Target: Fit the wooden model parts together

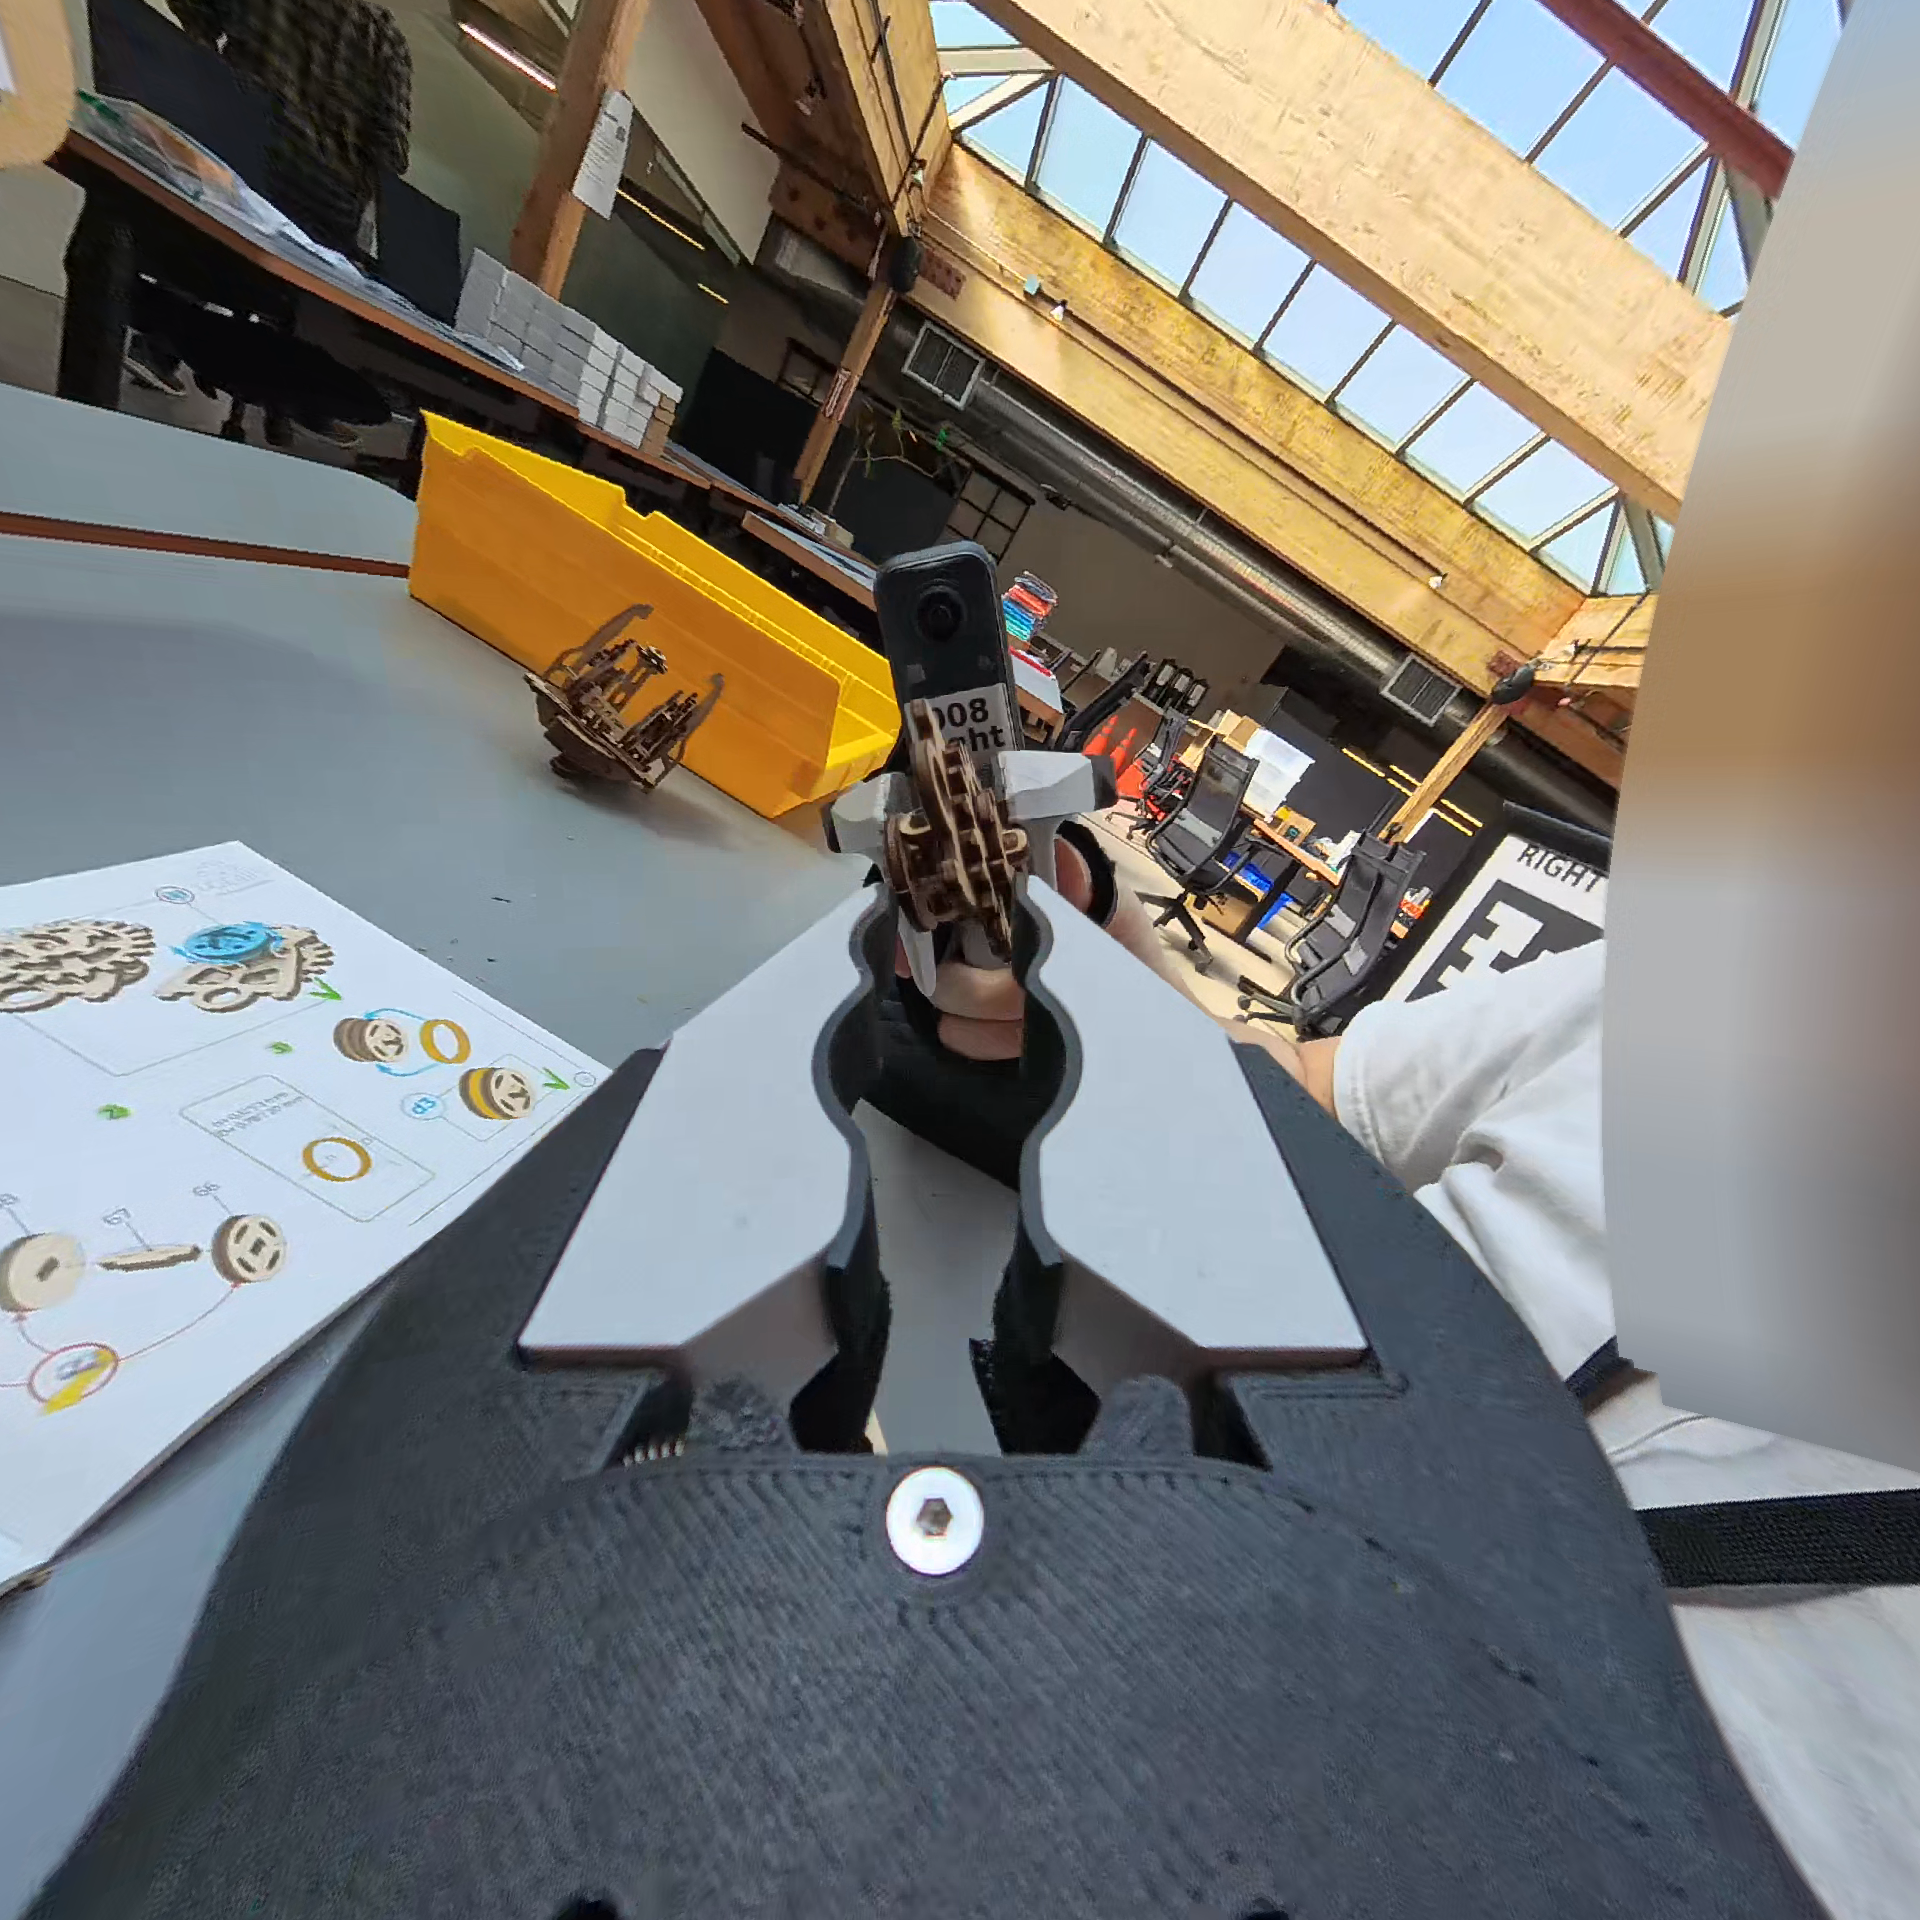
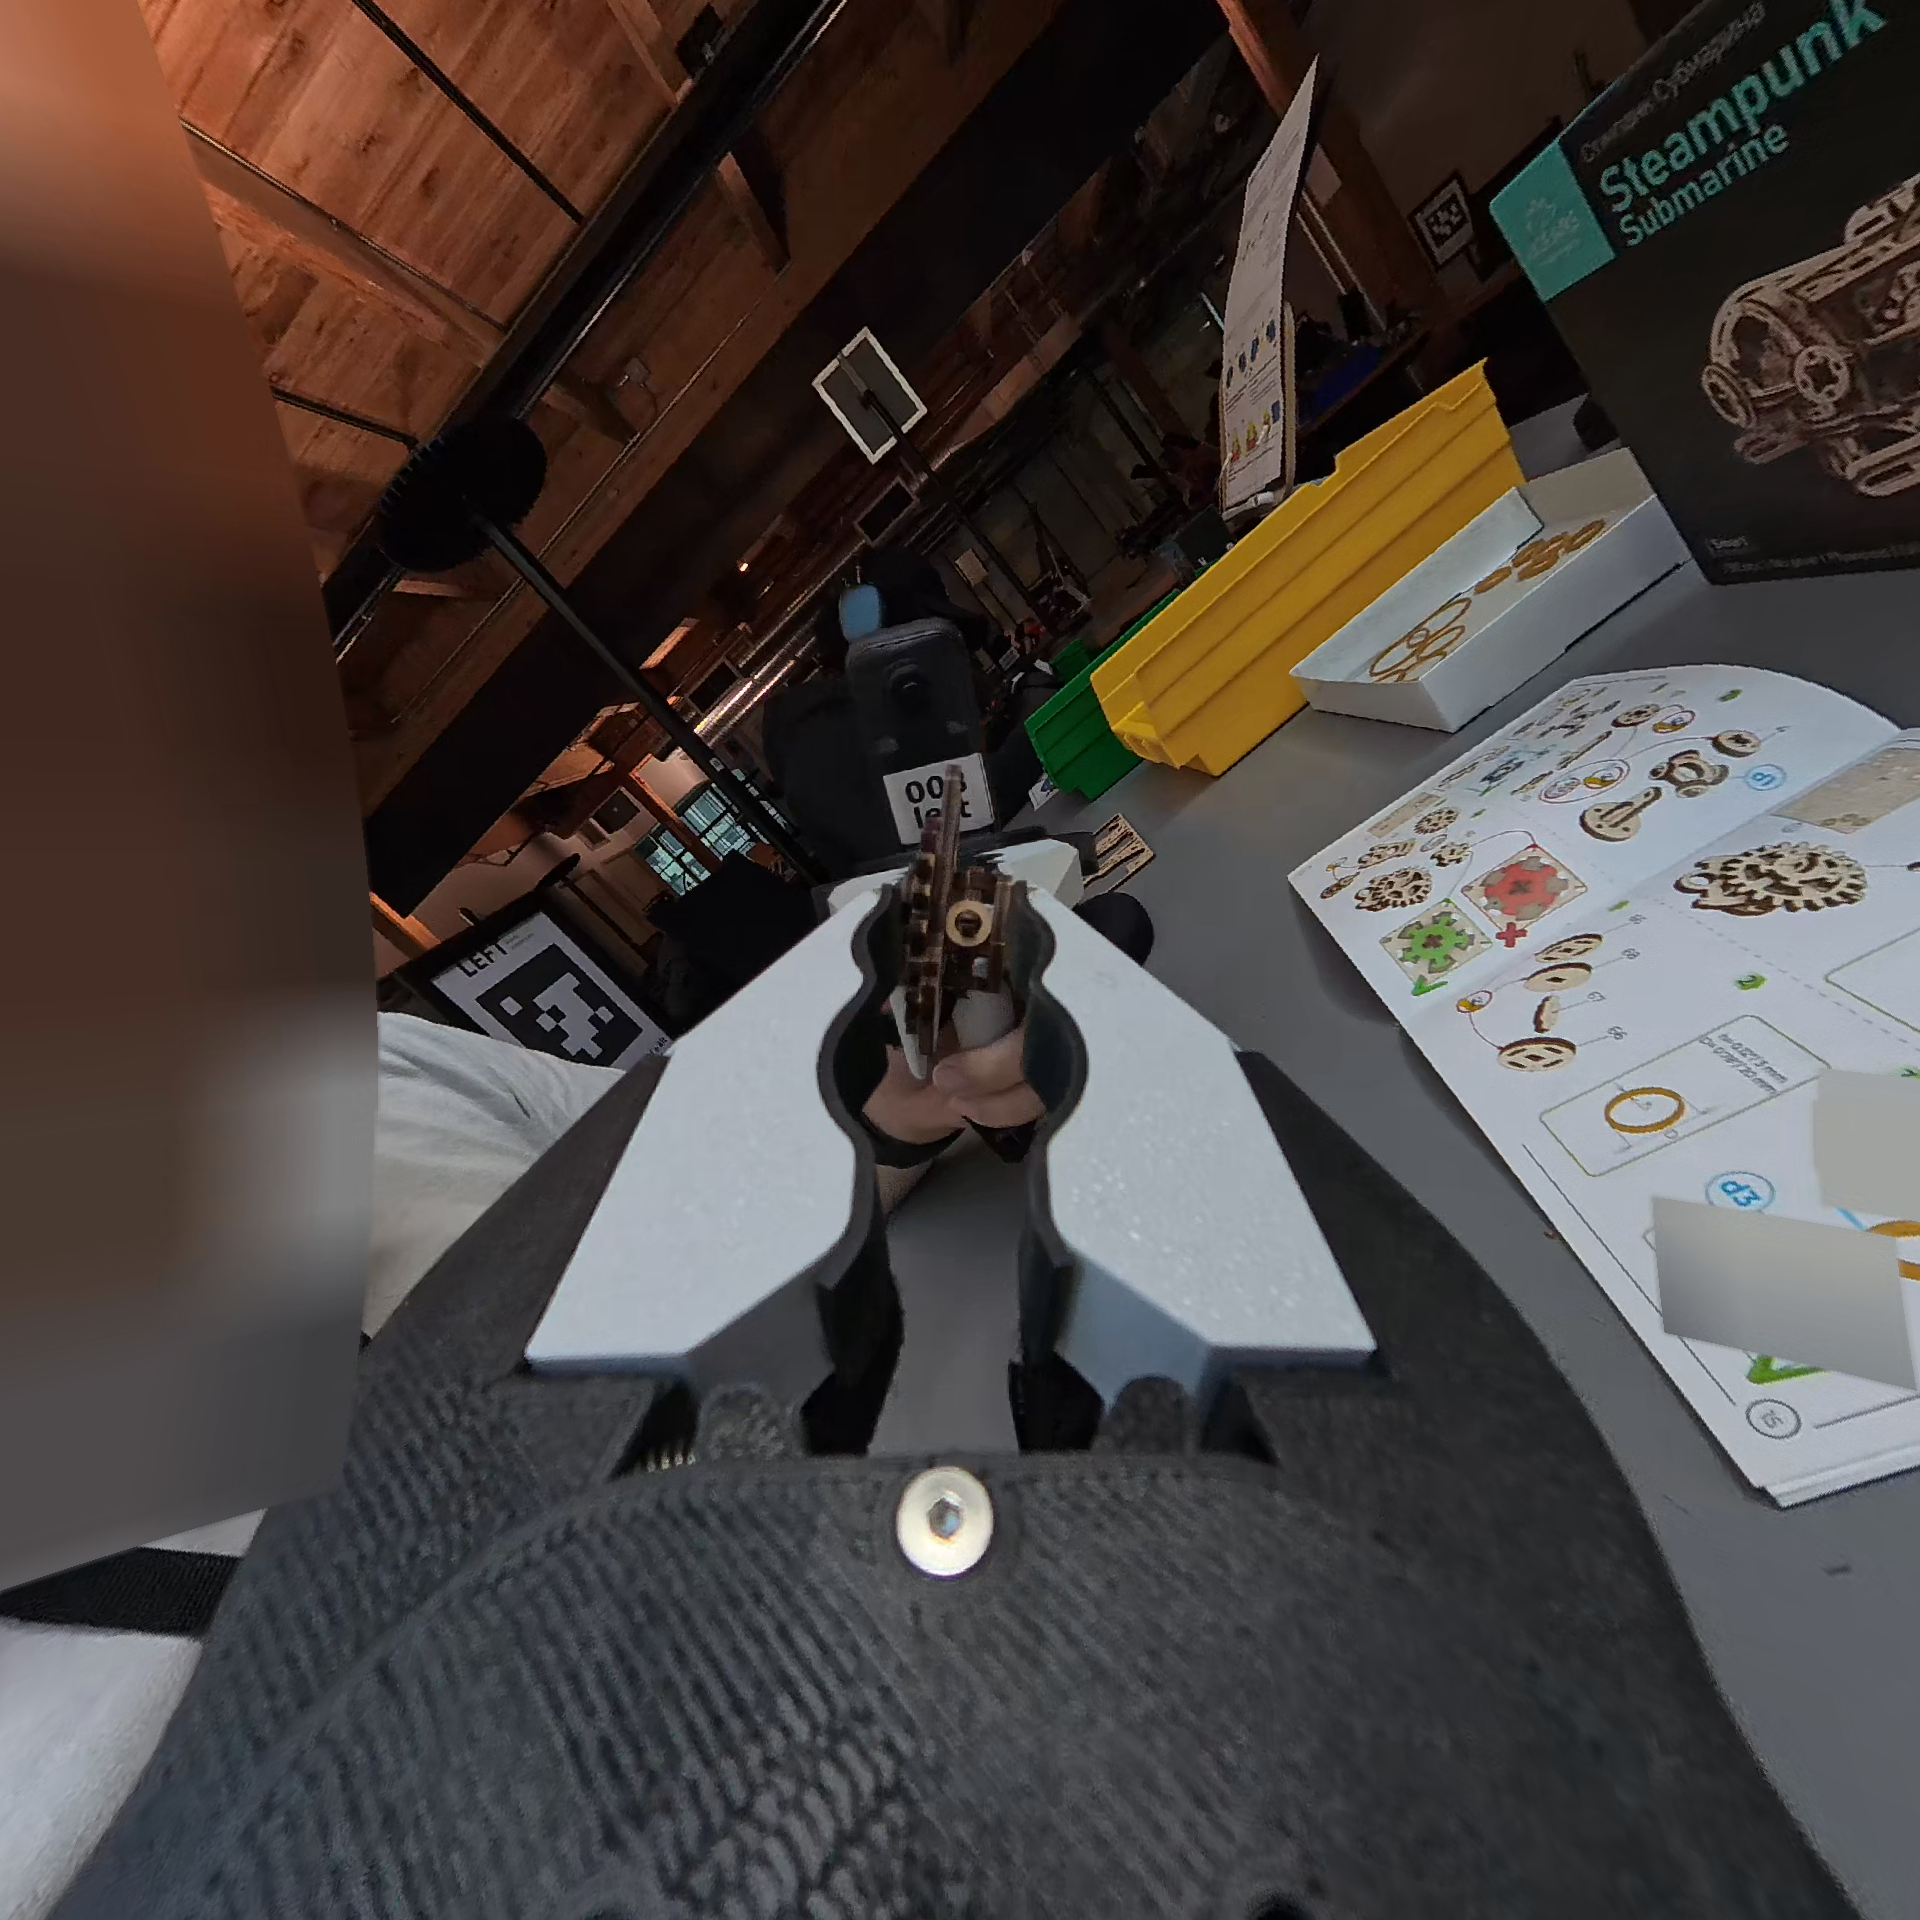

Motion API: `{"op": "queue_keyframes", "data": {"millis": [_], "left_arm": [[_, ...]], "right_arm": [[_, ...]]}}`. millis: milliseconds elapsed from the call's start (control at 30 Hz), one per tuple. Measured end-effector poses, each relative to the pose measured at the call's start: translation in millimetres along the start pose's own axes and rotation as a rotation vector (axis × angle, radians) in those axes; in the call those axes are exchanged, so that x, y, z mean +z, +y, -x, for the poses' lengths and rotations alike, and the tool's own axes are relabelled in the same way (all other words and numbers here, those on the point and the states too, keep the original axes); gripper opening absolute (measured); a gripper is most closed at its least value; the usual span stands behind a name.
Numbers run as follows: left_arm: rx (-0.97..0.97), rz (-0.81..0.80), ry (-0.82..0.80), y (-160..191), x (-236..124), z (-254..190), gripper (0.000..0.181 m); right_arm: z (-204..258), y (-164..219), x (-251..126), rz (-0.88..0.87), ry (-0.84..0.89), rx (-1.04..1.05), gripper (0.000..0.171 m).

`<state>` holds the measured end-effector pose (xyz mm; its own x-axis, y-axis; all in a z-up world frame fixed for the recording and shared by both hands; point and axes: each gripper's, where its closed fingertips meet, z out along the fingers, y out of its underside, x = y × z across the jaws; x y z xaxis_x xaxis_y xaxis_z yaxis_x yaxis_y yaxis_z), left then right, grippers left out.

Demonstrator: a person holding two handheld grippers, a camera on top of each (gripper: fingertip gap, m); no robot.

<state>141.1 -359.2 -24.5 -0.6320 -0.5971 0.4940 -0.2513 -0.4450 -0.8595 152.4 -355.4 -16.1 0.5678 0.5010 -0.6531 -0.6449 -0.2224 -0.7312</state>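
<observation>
Both tongs [image 1: 951, 914] [image 2: 951, 925] tip to tip, wooden gear assembly [image 1: 951, 842] pinched between

Both grippers meet tip to tip above the table [image 1: 312, 727], the gear assembly [image 1: 951, 847] between them. In the right wrist view, the instruction sheet [image 2: 1621, 1039] lies right; behind it a tray [image 2: 1496, 634], bin [image 2: 1309, 603] and box [image 2: 1766, 312]

Location: open-plan workshop office in a converted industrial hall. Indicators: timber roof beams [image 1: 1299, 197], skylights [image 1: 1382, 343], exposed ducting [image 1: 1226, 551], rows of office chairs [image 1: 1205, 831], long workbenches [image 1: 312, 270], yellow parts bins [image 1: 623, 613].
</observation>
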Motion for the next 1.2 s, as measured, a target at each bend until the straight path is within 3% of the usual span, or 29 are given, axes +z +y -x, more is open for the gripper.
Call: {"op": "queue_keyframes", "data": {"millis": [33,233,367,467,633,767,900,1200], "left_arm": [[-0.031,-0.008,0.009,-1,-1,1,0.019],[-0.164,0.019,0.004,0,-8,12,0.019],[-0.191,0.031,-0.011,2,-9,15,0.018],[-0.218,0.029,-0.018,1,-11,18,0.018],[-0.212,0.101,-0.062,12,-10,23,0.019],[-0.207,0.144,-0.063,20,-7,22,0.019],[-0.215,0.174,-0.054,26,-5,21,0.019],[-0.261,0.182,-0.036,29,-4,22,0.019]], "right_arm": [[-1,1,0,-0.005,-0.001,0.014,0.018],[-12,12,2,0.049,0.020,0.061,0.019],[-18,9,-2,0.074,0.082,-0.055,0.024],[-14,1,-6,0.105,0.153,-0.326,0.031],[8,10,-2,0.260,0.241,-0.976,0.021],[6,30,4,0.426,0.249,-1.254,0.018],[-5,38,3,0.516,0.262,-1.347,0.003],[-9,39,-2,0.518,0.236,-1.362,0.010]]}}
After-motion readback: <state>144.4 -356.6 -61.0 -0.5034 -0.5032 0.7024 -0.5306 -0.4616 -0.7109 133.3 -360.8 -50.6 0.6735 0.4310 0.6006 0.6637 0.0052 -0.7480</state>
